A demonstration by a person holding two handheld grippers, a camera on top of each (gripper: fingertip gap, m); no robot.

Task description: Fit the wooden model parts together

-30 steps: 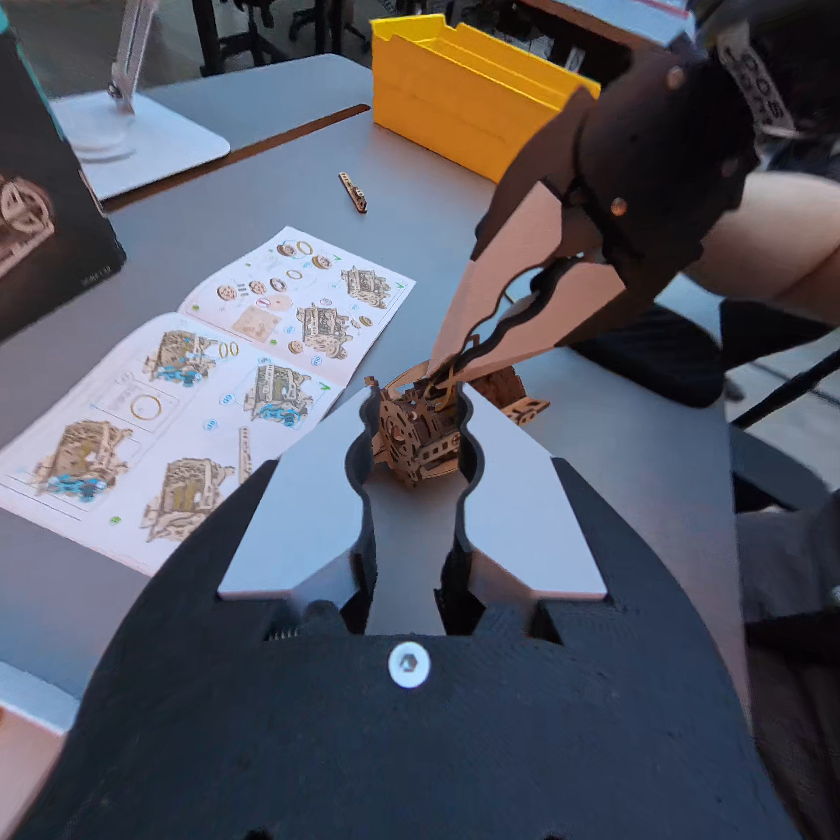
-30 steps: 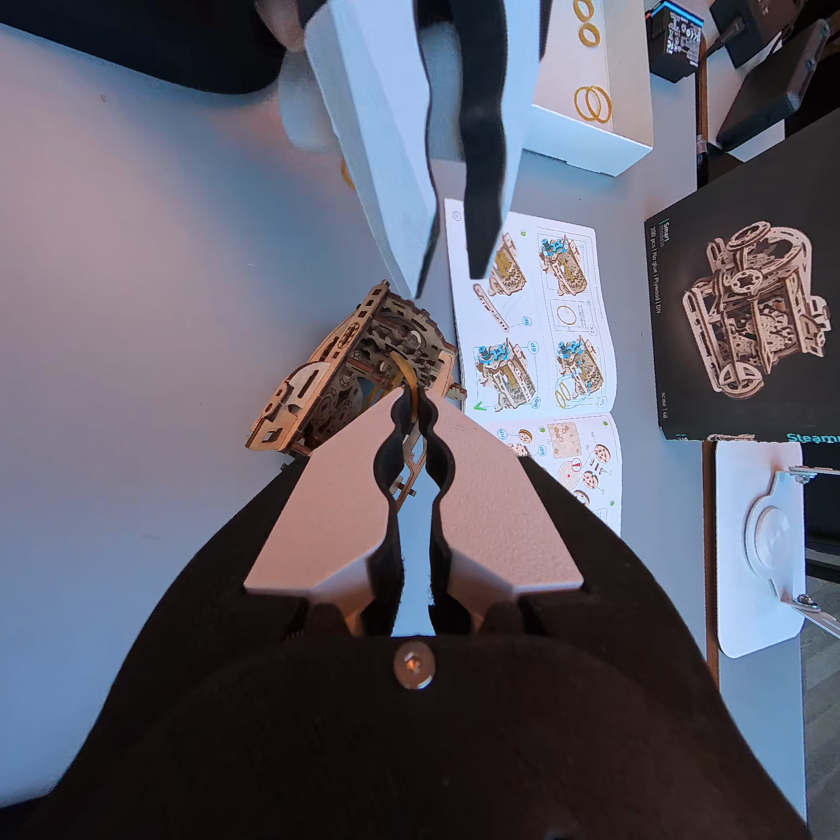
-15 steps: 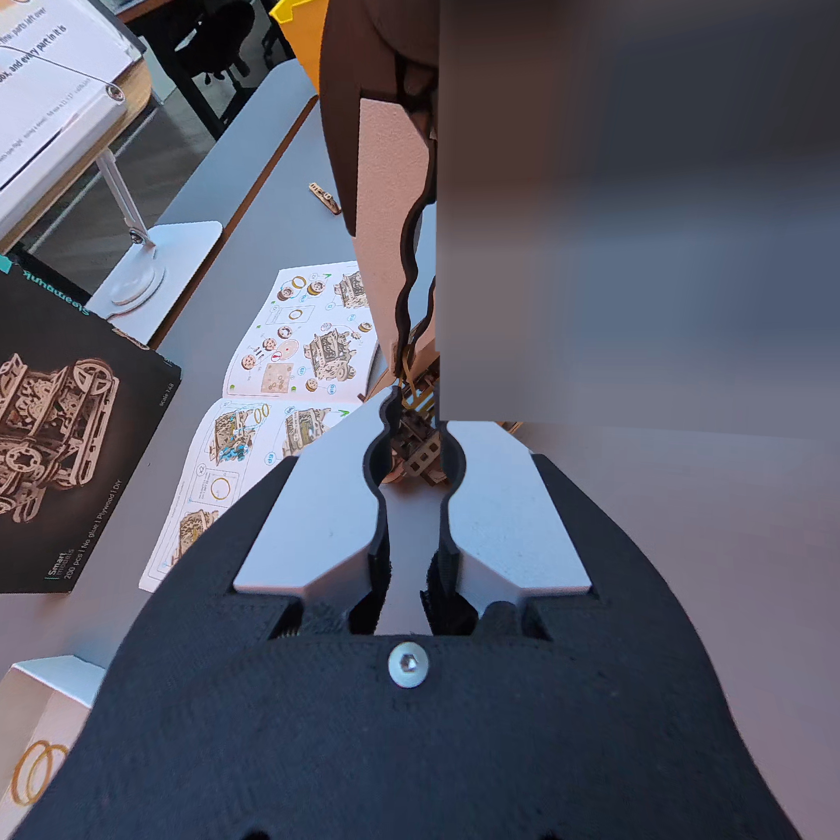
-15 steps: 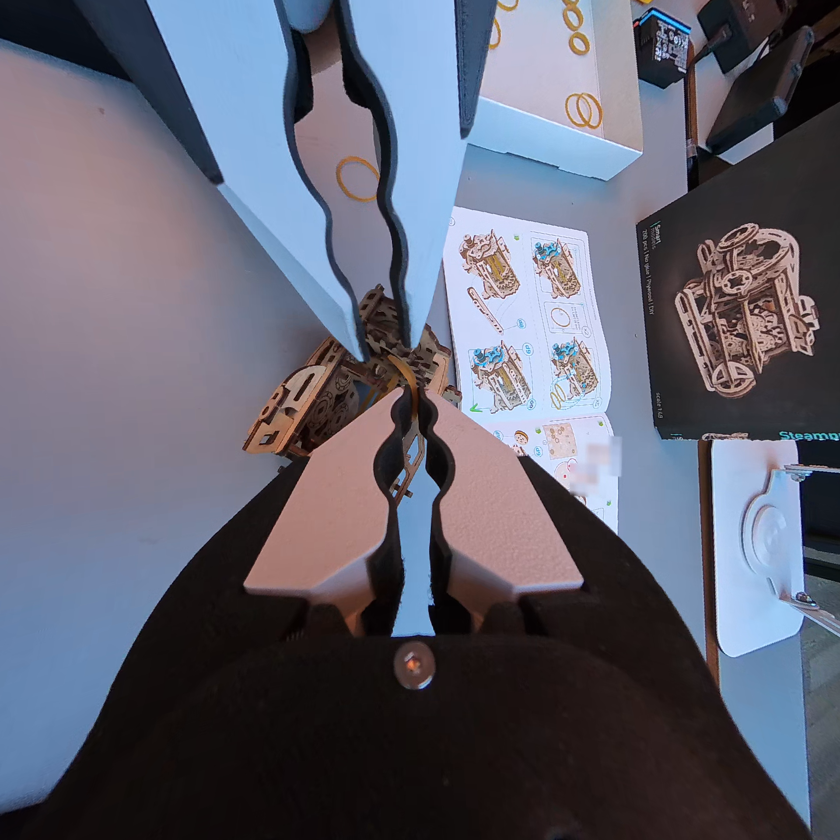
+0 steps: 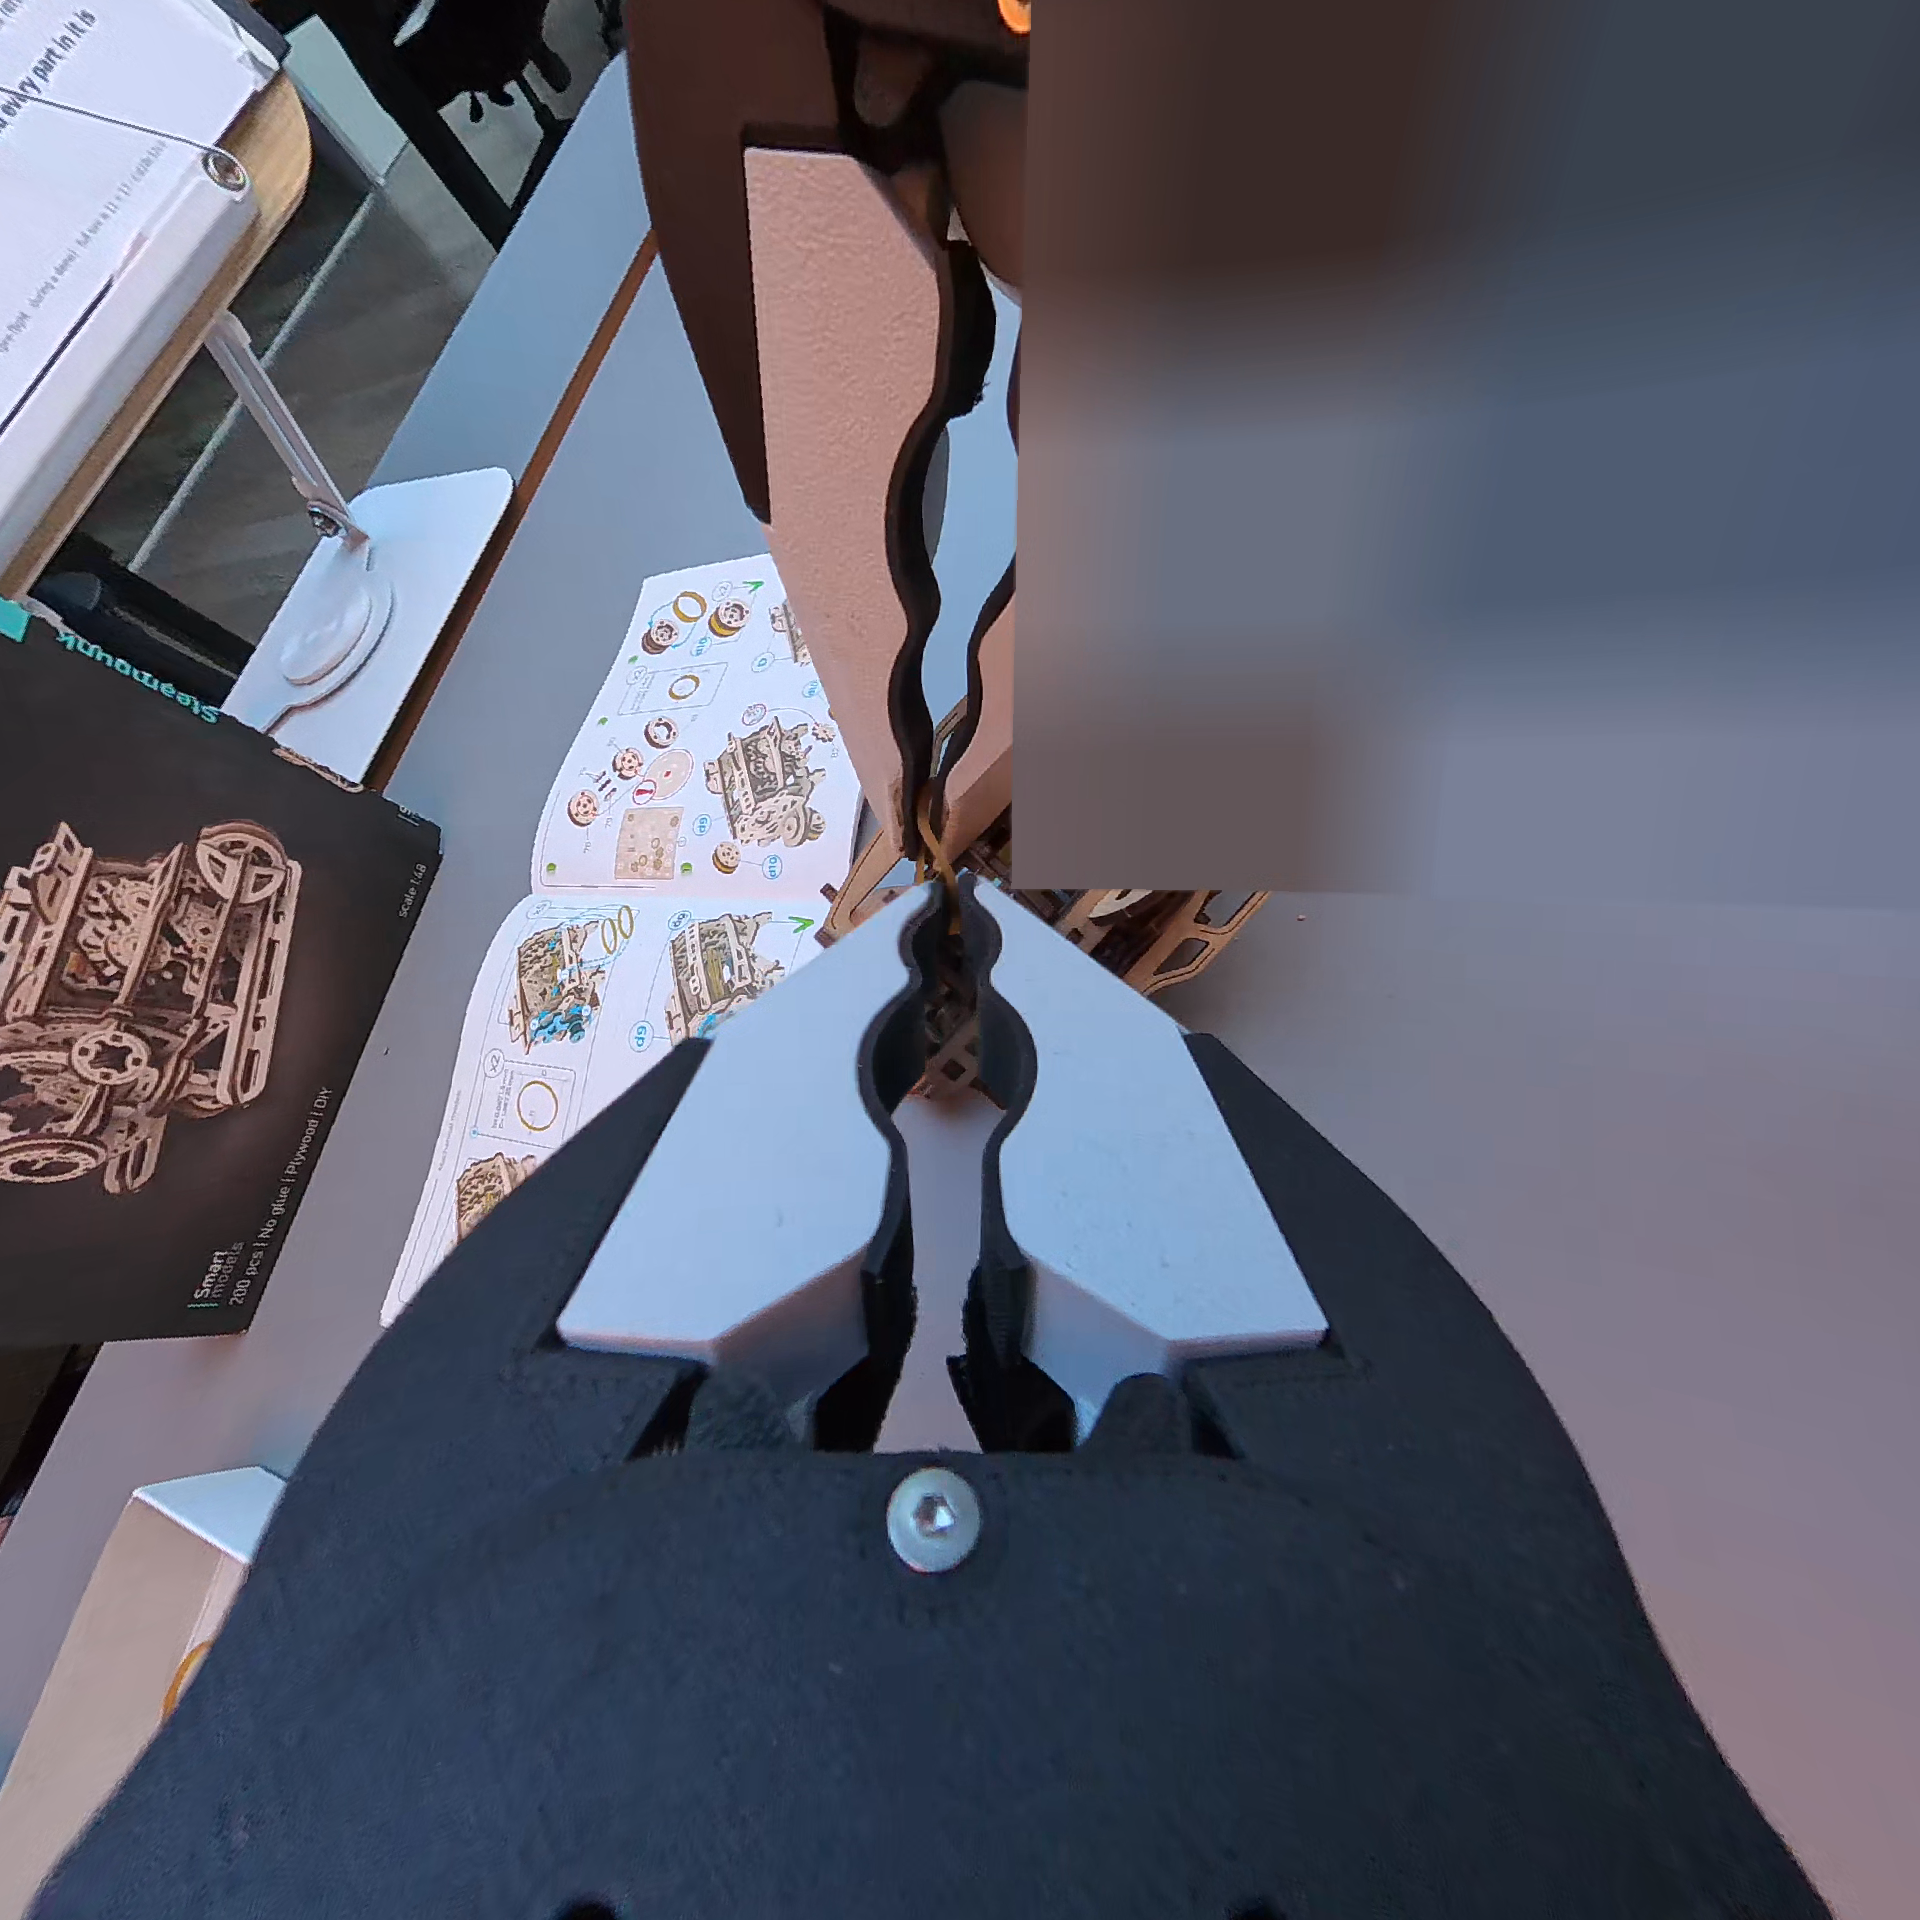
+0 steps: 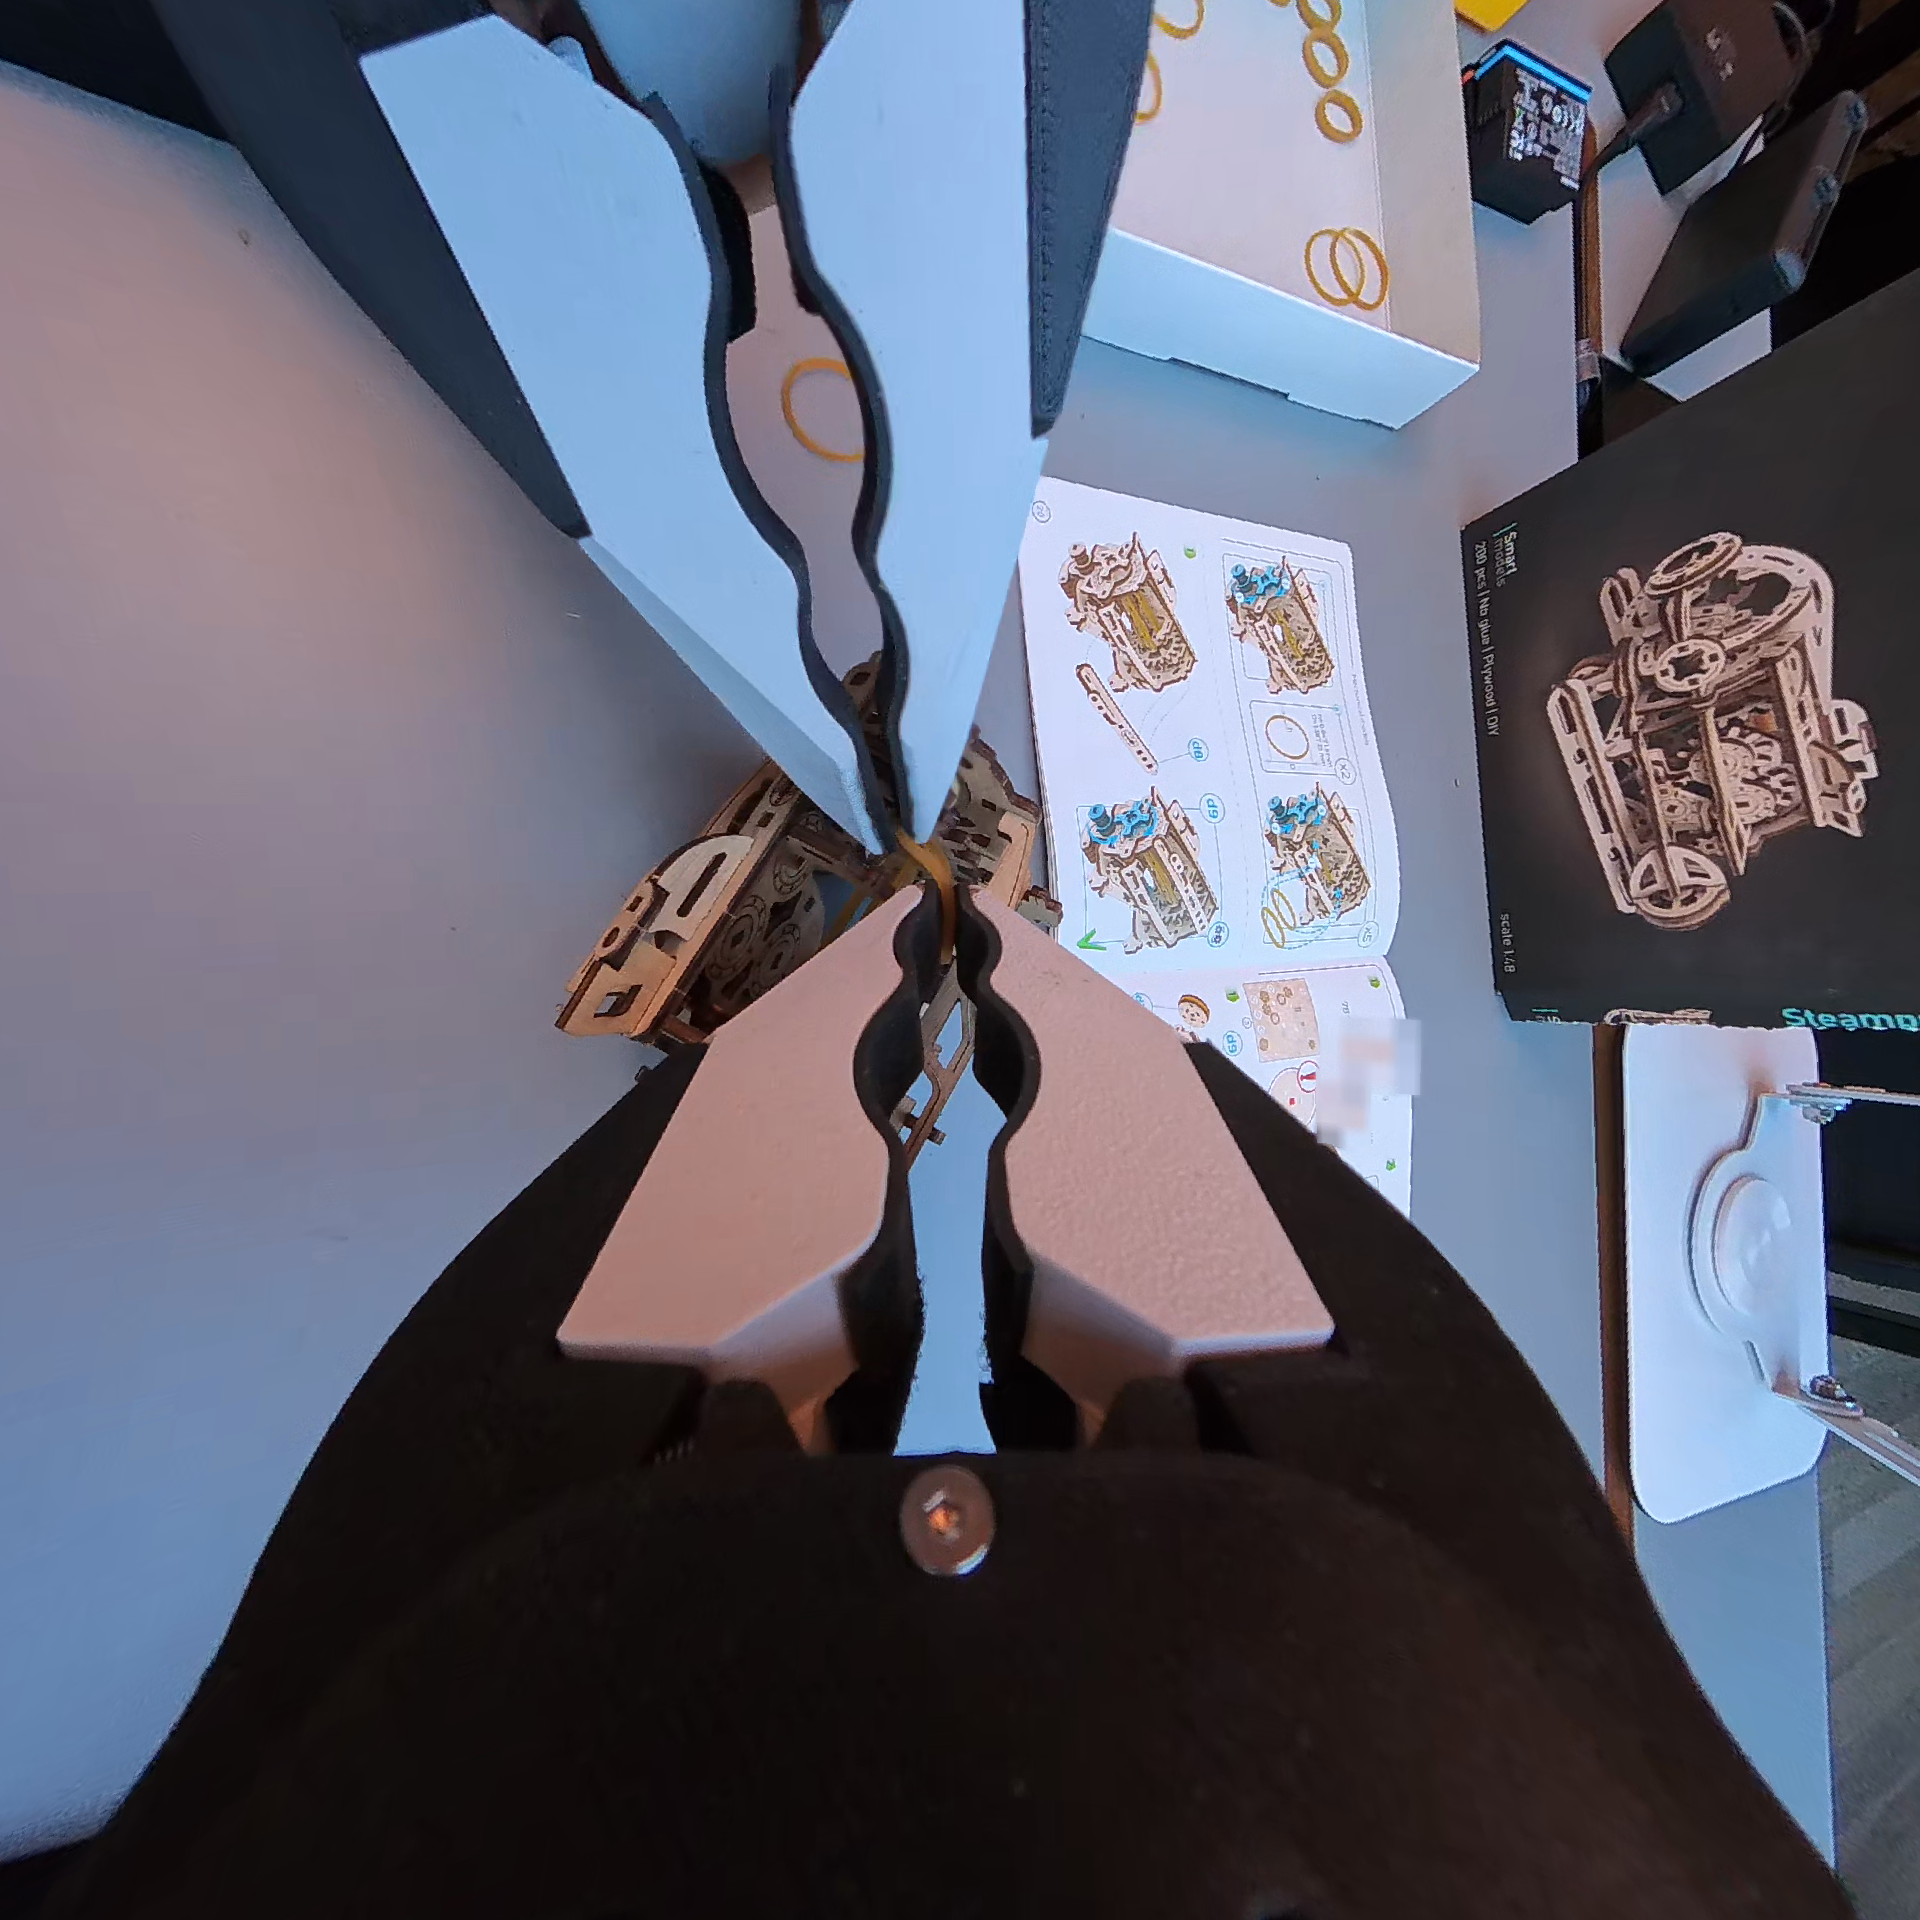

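Observation:
The wooden model (image 6: 686,925) lies on the grey table; in the left wrist view (image 5: 1195,935) it is mostly hidden behind the fingers. A yellow rubber band (image 6: 928,864) rises from it. My right gripper (image 6: 940,902) is shut on the band just above the model. My left gripper (image 5: 951,896) comes in from the opposite side, tip to tip with the right one, and its jaws are closed on the same band (image 5: 928,836). In the right wrist view the left gripper (image 6: 896,831) hangs down from the top. In the left wrist view the right gripper (image 5: 923,831) comes from above.
An open instruction booklet (image 6: 1216,748) lies beside the model, with a black product box (image 6: 1704,727) past it. A white box (image 6: 1278,208) holds several rubber bands, and one loose band (image 6: 821,405) lies on the table. A white stand base (image 5: 364,592) sits at the table edge. The tips of both grippers are at nearly the same place.
My left gripper went from open around the model to shut, rising to meet the right gripper's tips at the band. The right gripper stayed shut on the band, nearly still.

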